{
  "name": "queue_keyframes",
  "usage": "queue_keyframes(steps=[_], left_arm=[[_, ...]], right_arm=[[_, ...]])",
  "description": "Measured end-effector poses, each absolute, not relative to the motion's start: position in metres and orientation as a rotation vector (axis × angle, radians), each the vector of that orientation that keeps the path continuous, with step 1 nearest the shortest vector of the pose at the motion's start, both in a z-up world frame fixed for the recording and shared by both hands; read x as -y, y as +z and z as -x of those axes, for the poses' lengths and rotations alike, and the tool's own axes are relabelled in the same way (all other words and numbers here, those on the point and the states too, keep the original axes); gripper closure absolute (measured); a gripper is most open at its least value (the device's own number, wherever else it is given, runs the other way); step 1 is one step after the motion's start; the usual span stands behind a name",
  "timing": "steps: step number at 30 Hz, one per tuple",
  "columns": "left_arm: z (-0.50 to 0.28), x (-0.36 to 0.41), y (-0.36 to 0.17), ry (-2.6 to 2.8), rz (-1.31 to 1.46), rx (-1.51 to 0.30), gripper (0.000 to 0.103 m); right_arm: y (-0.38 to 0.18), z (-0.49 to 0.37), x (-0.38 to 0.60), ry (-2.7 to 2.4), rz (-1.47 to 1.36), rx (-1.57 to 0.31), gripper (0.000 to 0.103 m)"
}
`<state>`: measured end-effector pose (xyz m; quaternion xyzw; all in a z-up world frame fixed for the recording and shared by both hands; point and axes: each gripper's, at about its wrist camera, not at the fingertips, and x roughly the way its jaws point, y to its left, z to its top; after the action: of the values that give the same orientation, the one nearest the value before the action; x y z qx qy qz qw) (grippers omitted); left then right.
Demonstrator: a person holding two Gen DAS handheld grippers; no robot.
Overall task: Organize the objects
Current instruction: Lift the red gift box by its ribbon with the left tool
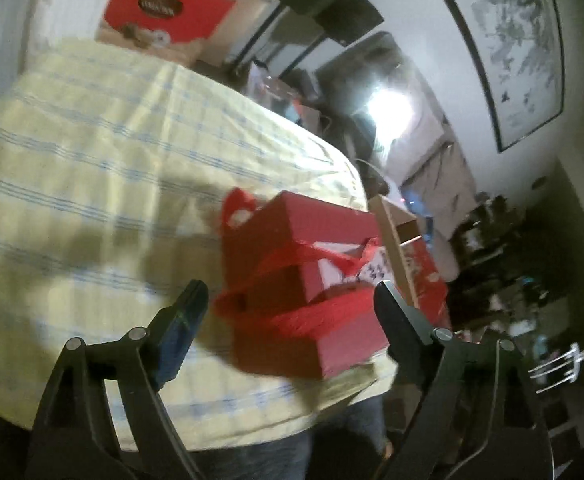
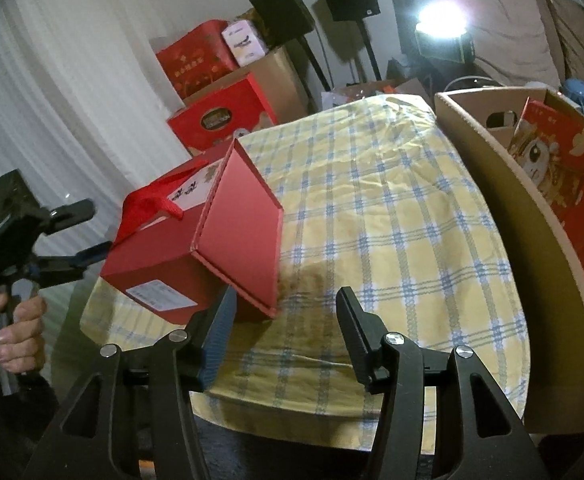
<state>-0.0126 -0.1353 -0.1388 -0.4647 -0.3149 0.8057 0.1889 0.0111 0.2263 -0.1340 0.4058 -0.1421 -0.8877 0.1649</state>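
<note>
At the bottom of the right wrist view, the right gripper (image 2: pixel 288 312) stands with jaws apart, grasping nothing. Just above it the red box (image 2: pixel 164 248) sits tilted on the checkered cloth (image 2: pixel 392 220), lid flap (image 2: pixel 244 224) hanging open. At middle left the left gripper (image 2: pixel 88 232), released, is beside the box; a cardboard carton (image 2: pixel 504 216) stands at the right.
</note>
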Motion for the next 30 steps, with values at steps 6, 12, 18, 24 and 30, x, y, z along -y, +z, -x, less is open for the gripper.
queue_keyframes(steps=[6, 12, 18, 24, 30], left_arm=[[0.02, 0.134, -0.158, 2.2, 1.28, 1.021, 0.038], [0.018, 0.145, -0.148, 2.241, 1.208, 1.013, 0.099], [0.01, 0.163, -0.128, 2.421, 1.21, 0.938, 0.103], [-0.012, 0.189, -0.128, 2.594, 1.261, 0.889, 0.103], [-0.027, 0.212, -0.132, 2.716, 1.314, 0.857, 0.102]], right_arm=[[-0.13, -0.013, -0.226, -2.557, -1.148, 0.378, 0.048], [-0.132, -0.013, -0.228, -2.553, -1.155, 0.385, 0.048], [-0.124, -0.019, -0.24, -2.578, -1.109, 0.414, 0.048], [-0.124, -0.022, -0.252, -2.581, -1.102, 0.451, 0.048], [-0.124, -0.023, -0.256, -2.58, -1.095, 0.467, 0.048]])
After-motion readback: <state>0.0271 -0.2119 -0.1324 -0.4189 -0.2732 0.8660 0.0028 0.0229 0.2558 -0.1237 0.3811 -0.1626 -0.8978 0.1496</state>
